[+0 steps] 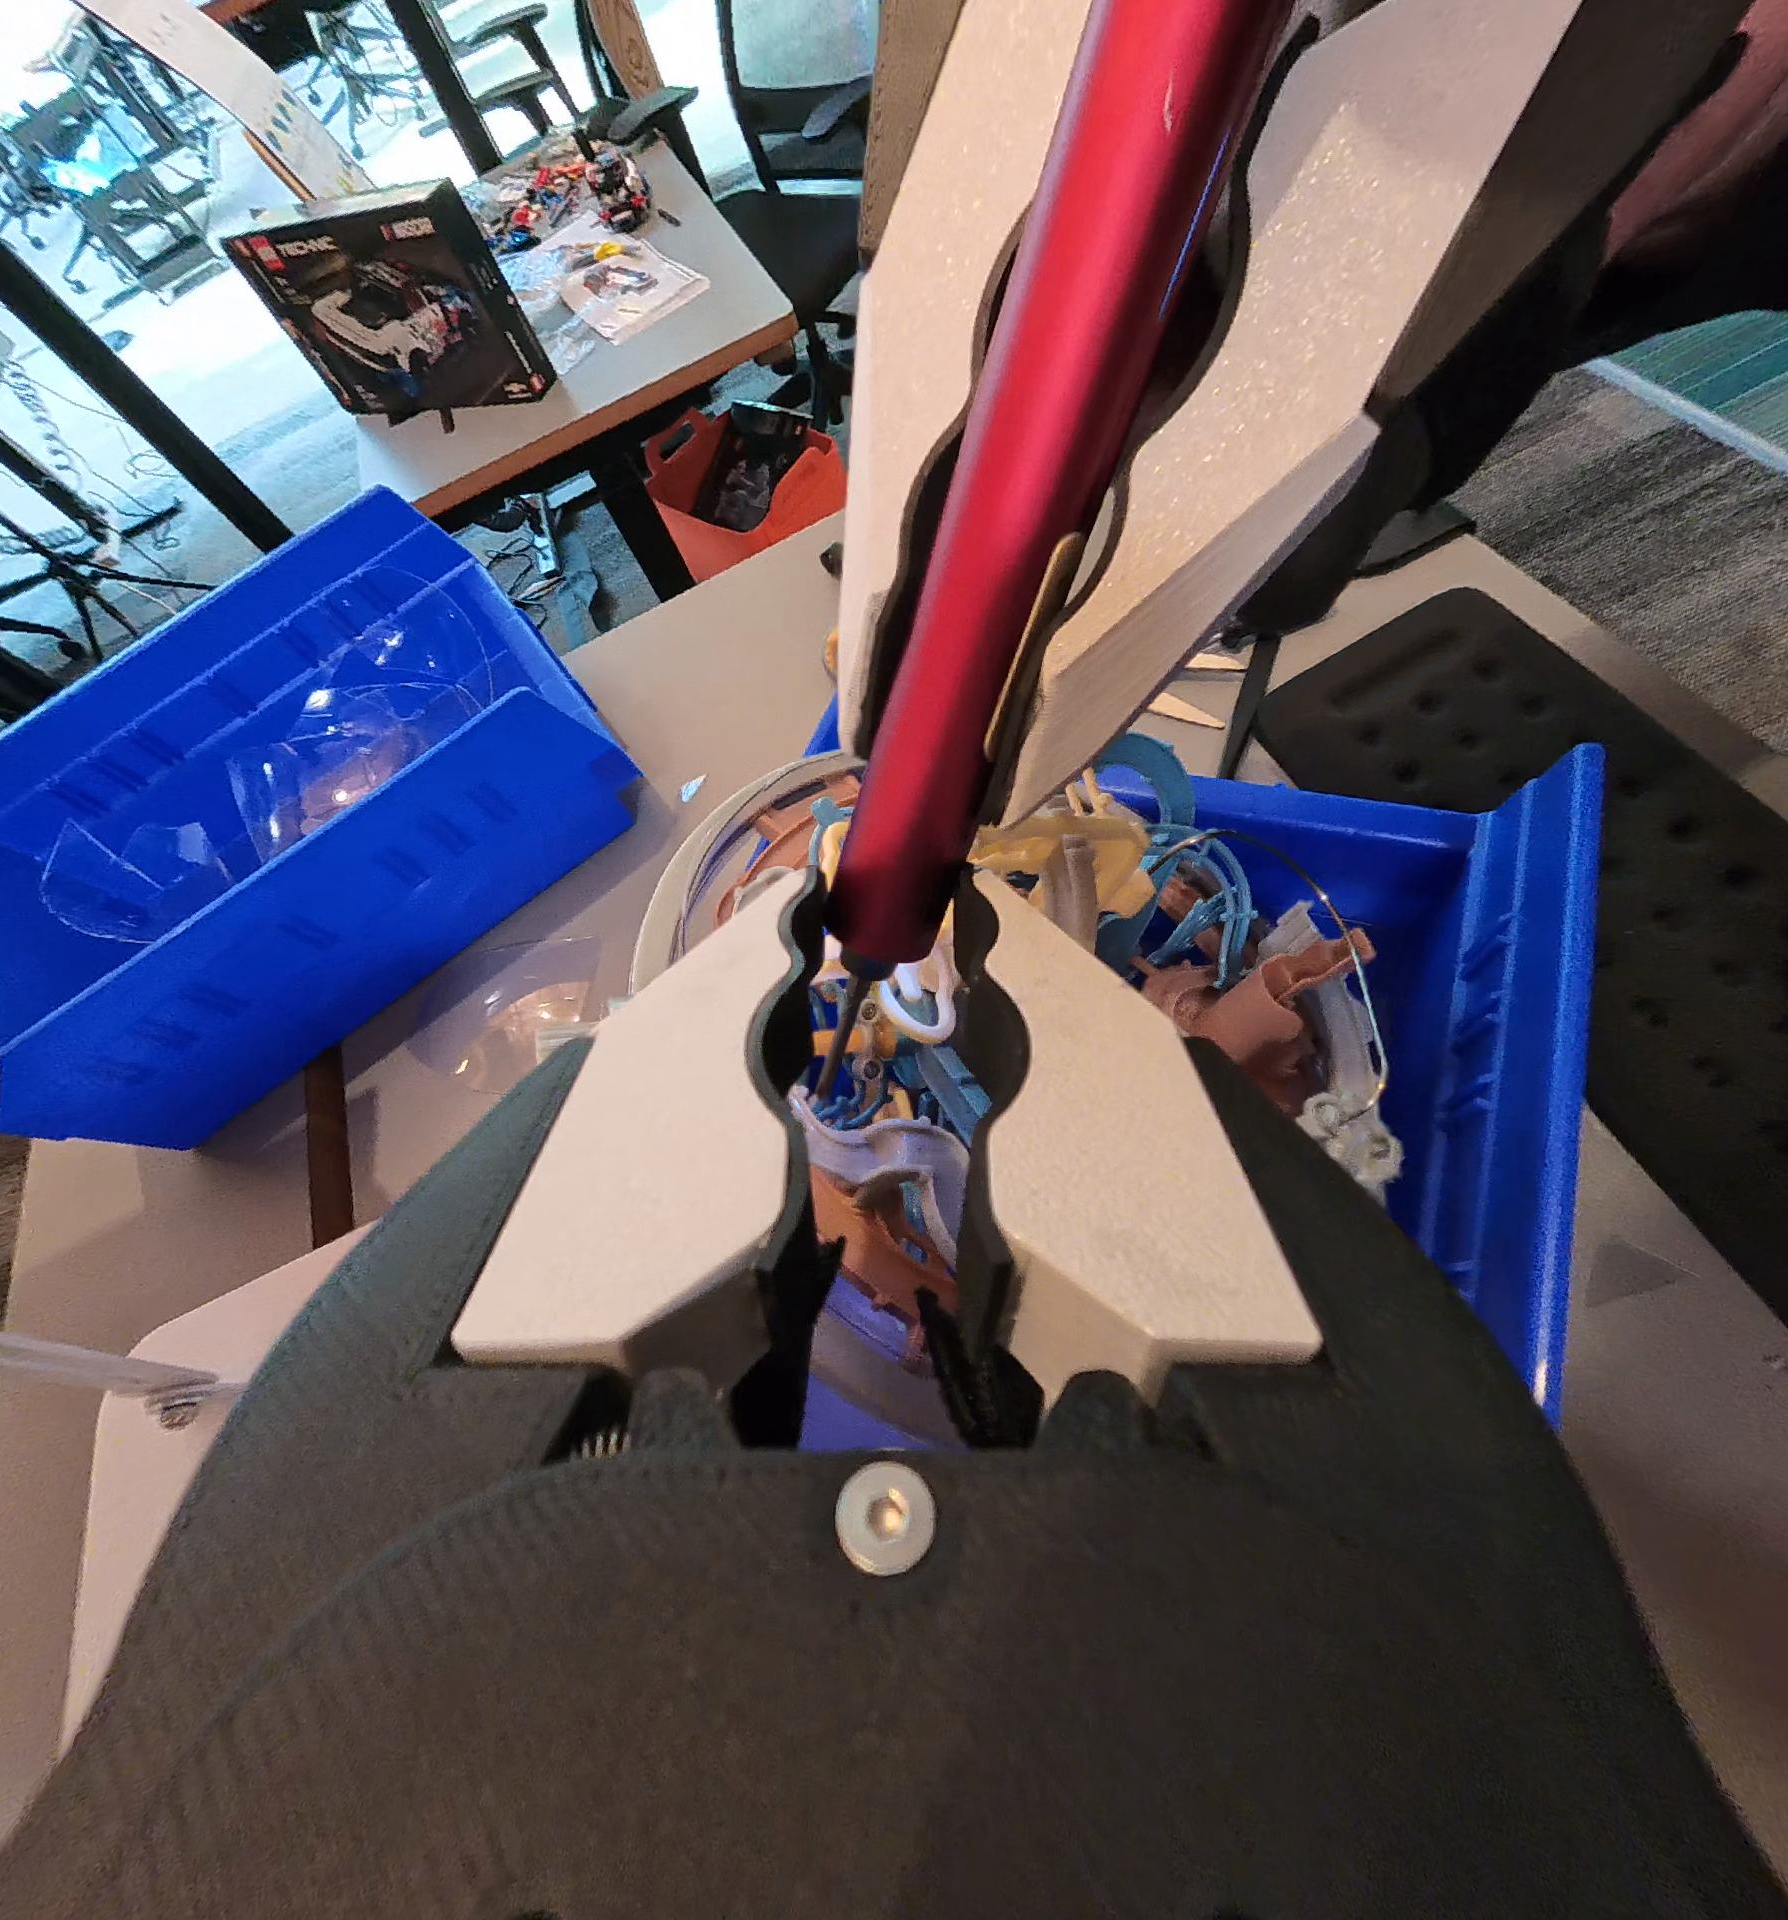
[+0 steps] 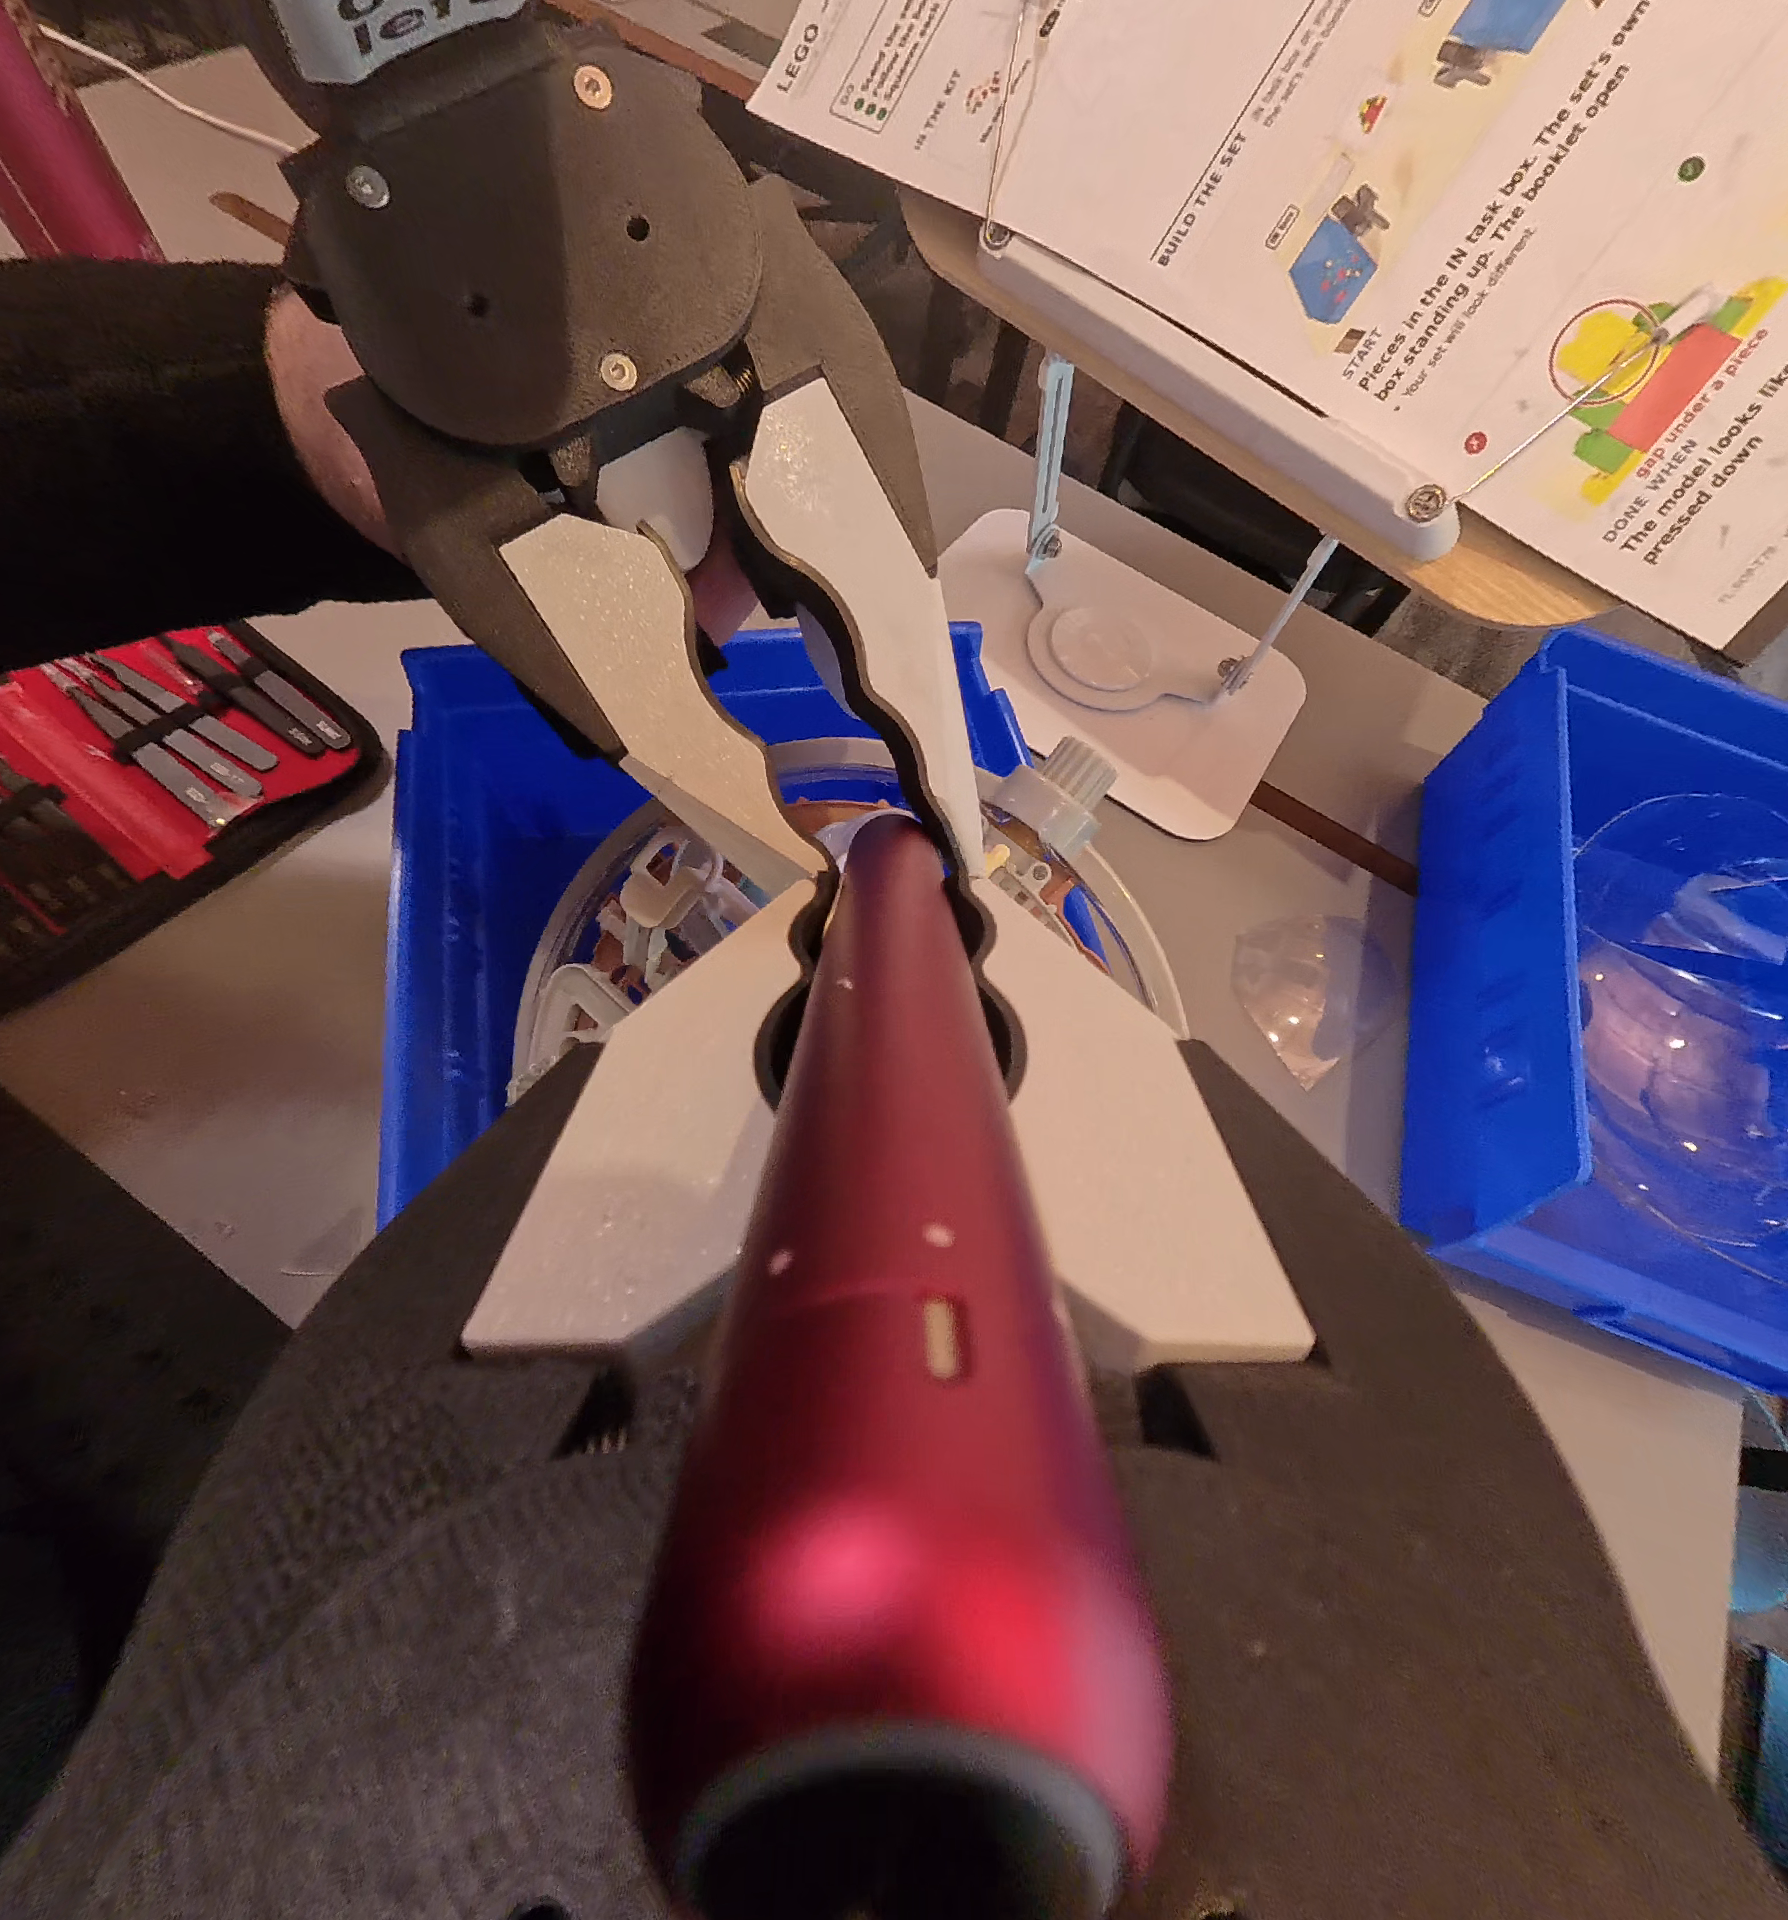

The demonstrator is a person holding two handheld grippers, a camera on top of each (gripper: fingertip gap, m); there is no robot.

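**A:** Left wrist view?

**B:** The left hand-held gripper [image 1: 890,914] hovers over a blue bin [image 1: 1492,997], its jaws slightly parted around the tip of a red screwdriver [image 1: 983,520], apparently guiding it.

**A:** Right wrist view?

**B:** The right hand-held gripper [image 2: 895,914] is clenched on the screwdriver, aiming it downward.

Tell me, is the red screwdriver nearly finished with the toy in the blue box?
Done: clear shell pieces lie in the other blue bin. In hand: the right hand-held gripper is shut on the red screwdriver, bit down in the colourful model; the left hand-held gripper flanks its nose. Left: many parts look joined.
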